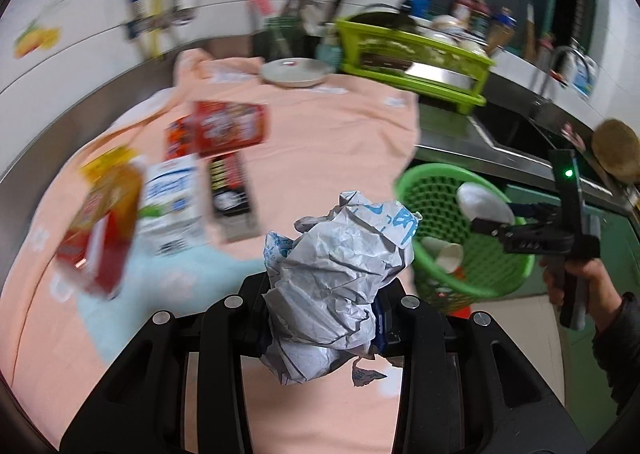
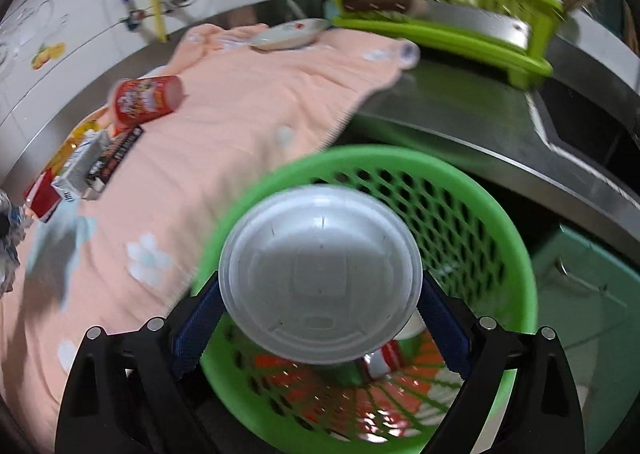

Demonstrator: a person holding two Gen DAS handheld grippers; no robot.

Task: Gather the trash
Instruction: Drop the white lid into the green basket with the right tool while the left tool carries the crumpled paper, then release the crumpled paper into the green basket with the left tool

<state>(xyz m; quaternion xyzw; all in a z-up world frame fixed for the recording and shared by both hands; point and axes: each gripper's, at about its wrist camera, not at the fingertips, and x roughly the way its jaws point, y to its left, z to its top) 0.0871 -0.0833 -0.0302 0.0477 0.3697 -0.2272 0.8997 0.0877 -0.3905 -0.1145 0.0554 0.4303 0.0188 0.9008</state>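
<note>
My left gripper (image 1: 324, 286) is shut on a crumpled white paper with blue print (image 1: 340, 262), held above the peach cloth (image 1: 320, 134). Over the green mesh basket (image 2: 400, 162), my right gripper (image 2: 320, 294) grips a round white plastic lid (image 2: 320, 274) between its blue pads (image 2: 196, 318). The left wrist view shows that gripper (image 1: 492, 214) and lid (image 1: 484, 198) over the basket (image 1: 440, 182), which holds a paper cup (image 1: 448, 254). On the cloth lie a red-yellow carton (image 1: 100, 222), a white milk carton (image 1: 172, 202), a black box (image 1: 232, 190) and a red noodle cup (image 1: 230, 128).
A lime dish rack (image 1: 412, 54) full of dishes stands at the back beside a grey plate (image 1: 294, 72). The steel sink (image 1: 516, 130) and faucet (image 1: 560, 58) lie to the right. A person's hand (image 1: 576, 278) holds the right gripper's handle.
</note>
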